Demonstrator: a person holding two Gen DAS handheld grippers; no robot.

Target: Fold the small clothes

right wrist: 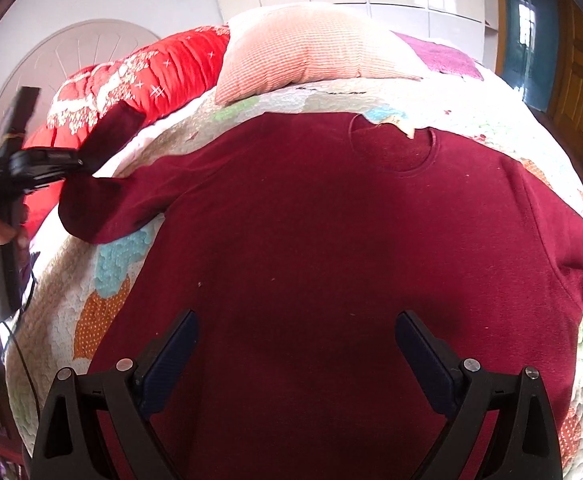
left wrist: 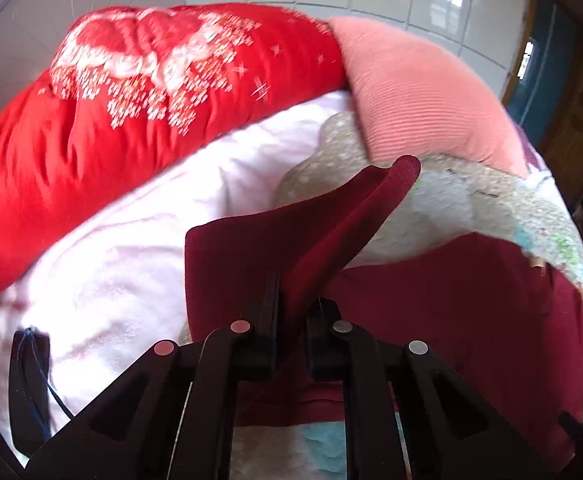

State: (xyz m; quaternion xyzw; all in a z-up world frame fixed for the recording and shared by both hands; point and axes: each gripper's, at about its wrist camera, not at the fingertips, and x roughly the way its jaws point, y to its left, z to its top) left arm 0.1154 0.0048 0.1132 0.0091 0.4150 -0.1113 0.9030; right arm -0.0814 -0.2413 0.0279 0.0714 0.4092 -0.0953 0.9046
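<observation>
Two claws, two different jobs right now. Your left claw (left wrist: pixel 291 300) is clamped on the cuff end of the sleeve (left wrist: pixel 343 220) of the maroon shirt (right wrist: pixel 331 260), the fabric pinched between its fingers and rising in a fold past the tips. From the right wrist view you can see that same left claw (right wrist: pixel 73 164) holding the sleeve lifted off the bed, out at the shirt's side. Your right claw (right wrist: pixel 295 352) stands wide apart with nothing in it, poised over the shirt's lower body.

The shirt itself lies face up and fairly flat on the patchwork quilt (right wrist: pixel 111 280), collar toward the pink pillow (right wrist: pixel 311 52), with the red duvet (left wrist: pixel 111 120) bunched beyond.

The step in hand looks like folding the sleeve inward across the chest. Carry the cuff low and level so the sleeve lays down straight rather than twisted (a high arc tends to drag the shoulder with it). Let the fold line fall along the shoulder seam, and consider resting the right claw on the body to keep it from sliding on the quilt.
</observation>
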